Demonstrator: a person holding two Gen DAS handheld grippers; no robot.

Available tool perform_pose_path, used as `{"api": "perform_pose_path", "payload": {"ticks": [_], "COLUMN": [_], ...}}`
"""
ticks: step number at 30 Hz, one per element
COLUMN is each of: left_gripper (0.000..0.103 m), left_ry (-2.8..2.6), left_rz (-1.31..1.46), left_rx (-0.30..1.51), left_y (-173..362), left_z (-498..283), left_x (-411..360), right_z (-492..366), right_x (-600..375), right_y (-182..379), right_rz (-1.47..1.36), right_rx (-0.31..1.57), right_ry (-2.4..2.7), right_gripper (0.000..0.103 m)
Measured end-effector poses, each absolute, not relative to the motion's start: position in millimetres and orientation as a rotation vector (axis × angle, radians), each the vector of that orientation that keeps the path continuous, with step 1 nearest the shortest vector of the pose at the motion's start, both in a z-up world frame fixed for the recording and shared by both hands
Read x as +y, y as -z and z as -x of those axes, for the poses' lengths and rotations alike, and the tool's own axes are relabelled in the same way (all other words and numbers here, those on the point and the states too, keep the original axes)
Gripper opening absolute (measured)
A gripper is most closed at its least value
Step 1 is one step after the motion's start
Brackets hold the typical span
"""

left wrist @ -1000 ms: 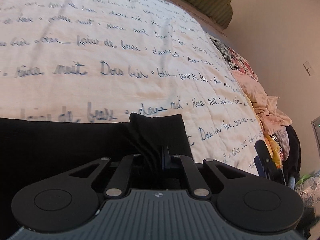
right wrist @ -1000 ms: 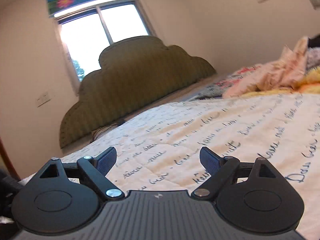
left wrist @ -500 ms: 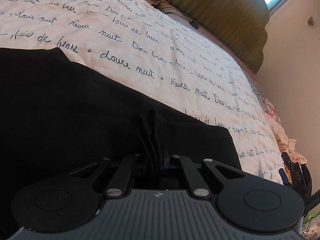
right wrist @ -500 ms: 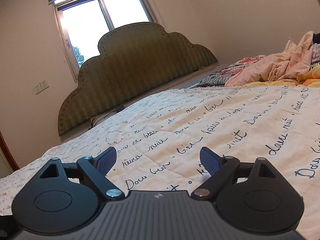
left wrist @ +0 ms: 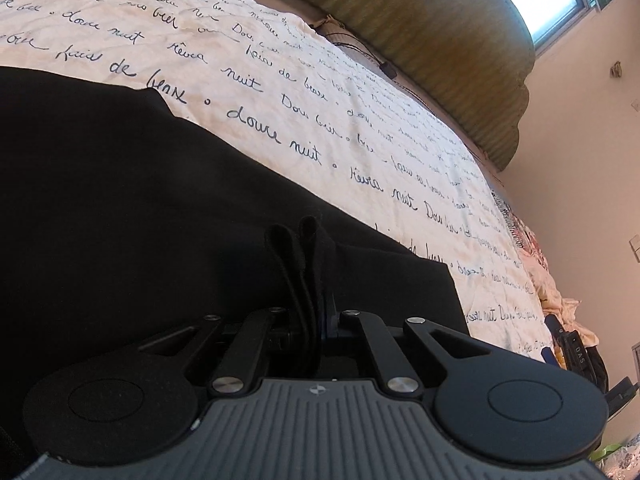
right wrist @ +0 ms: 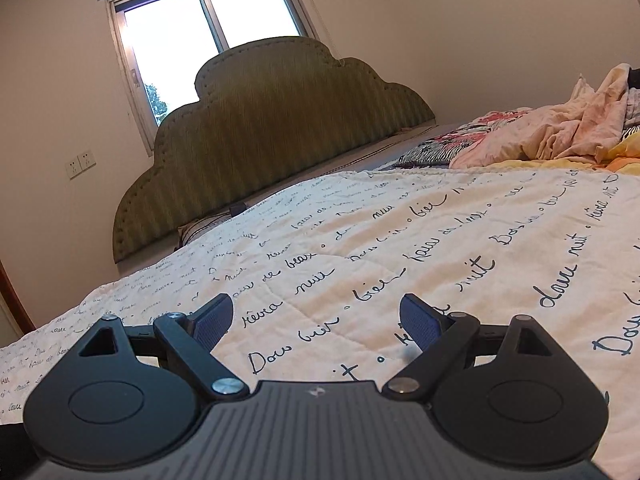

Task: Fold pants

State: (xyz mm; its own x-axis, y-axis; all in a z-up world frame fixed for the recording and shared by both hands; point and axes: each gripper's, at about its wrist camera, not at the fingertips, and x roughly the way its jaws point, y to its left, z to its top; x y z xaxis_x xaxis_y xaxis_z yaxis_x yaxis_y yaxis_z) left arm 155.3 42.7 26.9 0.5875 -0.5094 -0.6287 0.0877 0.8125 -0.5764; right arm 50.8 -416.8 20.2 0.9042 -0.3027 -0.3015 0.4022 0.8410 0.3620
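The black pants [left wrist: 140,200] lie spread on the white bedspread with blue script [left wrist: 320,92] and fill the left and lower part of the left wrist view. My left gripper [left wrist: 310,312] is shut on a bunched fold of the pants, which sticks up between its fingers. My right gripper [right wrist: 316,320] is open and empty, low over the bedspread [right wrist: 440,248]. Its blue-padded fingertips [right wrist: 212,320] stand wide apart. The pants do not show in the right wrist view.
A green padded headboard [right wrist: 260,140] stands at the far end of the bed, below a window [right wrist: 208,32]. A heap of pink and patterned clothes [right wrist: 560,136] lies along the bed's right side; it also shows in the left wrist view [left wrist: 556,300].
My left gripper has swung with the pants fold held, so more of the pants and the headboard come into view. My right gripper stayed open and tilted slightly.
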Motion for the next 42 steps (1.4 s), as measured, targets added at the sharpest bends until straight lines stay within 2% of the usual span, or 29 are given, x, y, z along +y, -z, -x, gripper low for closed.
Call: {"api": "perform_pose_path", "payload": {"ticks": [6,11,18,19,20,21,22,24,27,31,35,39,42], "left_gripper": [0.007,0.011,0.018,0.022,0.032,0.034,0.040,0.041,0.042,0.070,0.072,0.072,0.074], "left_ry": [0.319,0.313,0.307,0.292,0.263,0.227,0.158,0.038,-0.066,-0.261,-0.383,-0.397,-0.355], "left_rz": [0.515,0.522,0.449,0.441,0.418,0.387,0.345,0.321,0.445,0.585,0.682,0.788,0.784], "left_rx": [0.869,0.860,0.781,0.768,0.746,0.718,0.687,0.652,0.594,0.381,0.257,0.252,0.197], "left_y": [-27.5,-12.5,-18.6,-22.6,-27.4,-32.6,-38.2,-46.4,-57.8,-67.7,-46.6,-13.4,-26.4], "left_z": [-153.2,-153.1,-139.9,-136.5,-132.4,-127.6,-122.6,-111.8,-88.6,-41.3,-3.5,15.8,32.2], "left_x": [52.9,56.9,55.2,61.5,68.9,77.8,89.8,123.8,191.0,274.4,320.8,344.3,363.1], "right_z": [-50.1,-50.6,-52.6,-52.4,-52.4,-52.2,-52.4,-52.7,-54.4,-59.2,-66.4,-79.7,-82.0], "right_x": [-416.8,-416.8,-416.0,-416.1,-416.2,-416.9,-417.4,-417.6,-417.6,-414.3,-404.6,-382.1,-343.0], "right_y": [-20.1,-20.3,-19.9,-19.7,-19.5,-19.5,-19.6,-19.3,-18.9,-18.5,-18.6,-21.2,-35.5], "right_rz": [-0.435,-0.437,-0.434,-0.434,-0.435,-0.438,-0.440,-0.441,-0.434,-0.408,-0.340,-0.206,-0.102], "right_rx": [0.237,0.240,0.255,0.257,0.259,0.261,0.263,0.265,0.274,0.299,0.341,0.413,0.447], "right_ry": [0.382,0.381,0.388,0.391,0.393,0.396,0.399,0.399,0.403,0.416,0.447,0.479,0.393], "right_gripper": [0.091,0.091,0.091,0.091,0.092,0.092,0.091,0.092,0.092,0.092,0.092,0.092,0.091]}}
